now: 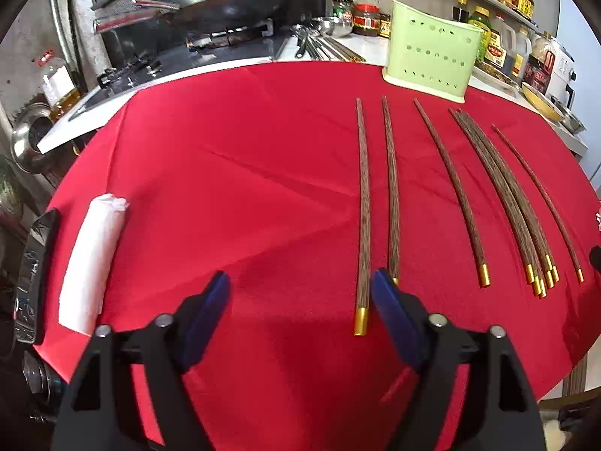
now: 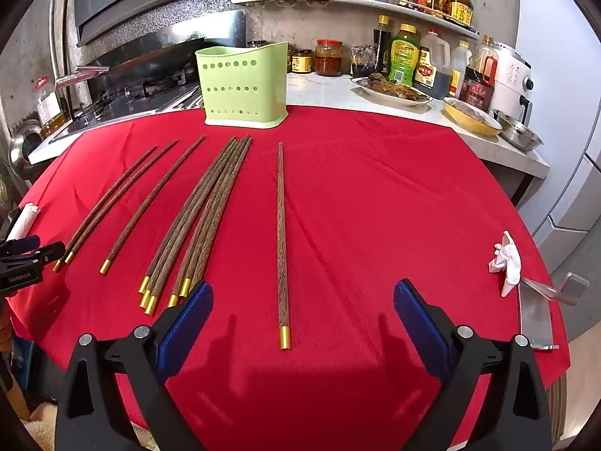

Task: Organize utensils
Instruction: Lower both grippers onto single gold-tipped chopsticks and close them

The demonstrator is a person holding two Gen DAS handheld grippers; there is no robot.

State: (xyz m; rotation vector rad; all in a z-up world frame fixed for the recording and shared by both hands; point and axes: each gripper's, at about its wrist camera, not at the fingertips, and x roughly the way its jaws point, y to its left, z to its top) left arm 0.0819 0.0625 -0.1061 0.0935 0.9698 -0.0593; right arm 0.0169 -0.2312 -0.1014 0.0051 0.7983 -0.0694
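Note:
Several dark wooden chopsticks with gold caps lie on a red cloth (image 1: 225,188). In the left wrist view the leftmost chopstick (image 1: 363,206) lies just ahead of my open, empty left gripper (image 1: 300,289), between its blue pads. A bundle of chopsticks (image 1: 503,195) lies further right. A green perforated utensil holder (image 1: 428,52) stands upright at the cloth's far edge. In the right wrist view my open, empty right gripper (image 2: 302,297) straddles a single chopstick (image 2: 281,233). The bundle (image 2: 199,221) lies to its left and the holder (image 2: 244,82) stands behind. The left gripper (image 2: 33,251) shows at the left edge.
A rolled white towel (image 1: 92,259) lies at the cloth's left edge. A crumpled tissue (image 2: 507,259) and a metal piece (image 2: 537,312) lie at the right edge. Behind are a stove with wok (image 1: 210,11), sauce bottles (image 2: 405,56), food dishes (image 2: 469,112) and a white appliance (image 2: 511,79).

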